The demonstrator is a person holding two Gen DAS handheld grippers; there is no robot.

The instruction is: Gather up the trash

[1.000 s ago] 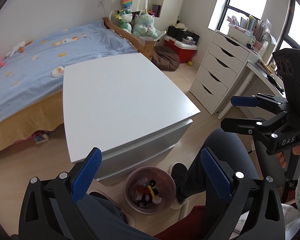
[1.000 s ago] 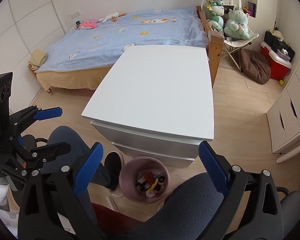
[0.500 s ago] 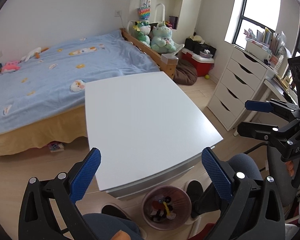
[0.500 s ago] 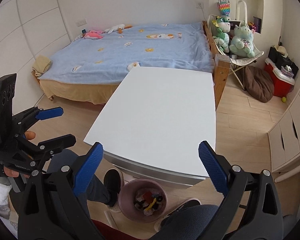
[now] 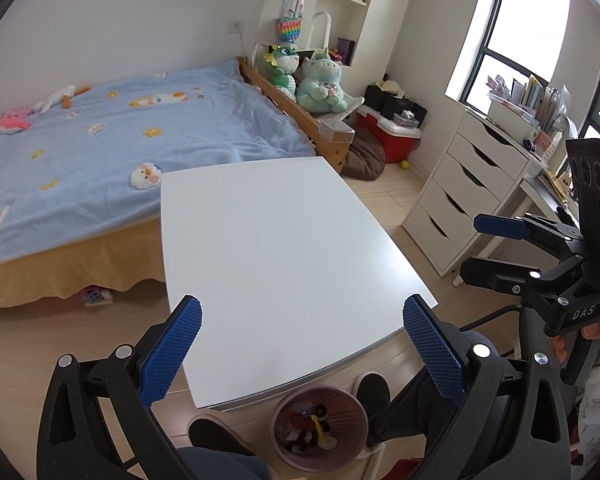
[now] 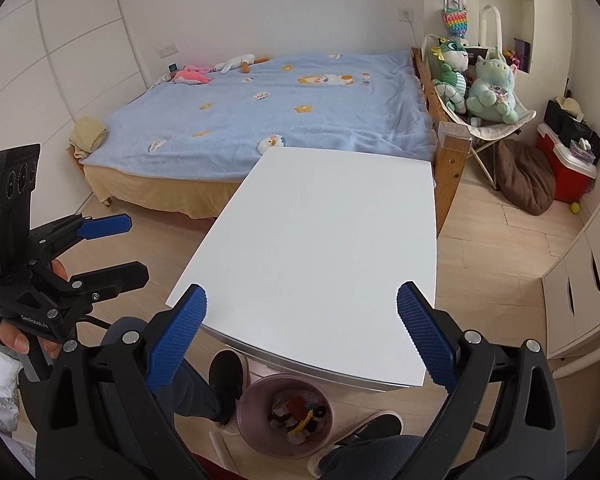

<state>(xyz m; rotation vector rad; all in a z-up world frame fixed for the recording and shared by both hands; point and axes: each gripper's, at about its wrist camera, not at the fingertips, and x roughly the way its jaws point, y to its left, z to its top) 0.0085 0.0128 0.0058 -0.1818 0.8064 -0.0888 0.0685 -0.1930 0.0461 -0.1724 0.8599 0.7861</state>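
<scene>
**Both grippers rise and tilt up**

The left gripper (image 5: 302, 356) and right gripper (image 6: 302, 340) now sit higher, showing more of the bed (image 6: 284, 104). The pink bin (image 5: 319, 428) slides toward the bottom edge, half under the white table (image 5: 276, 264).

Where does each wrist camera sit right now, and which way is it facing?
Left wrist: on the left gripper, facing table and bed; right gripper, shoes show.
Right wrist: on the right gripper, facing the same; left gripper, legs show.
Shared: table, bed, bin, both jaws open.
</scene>
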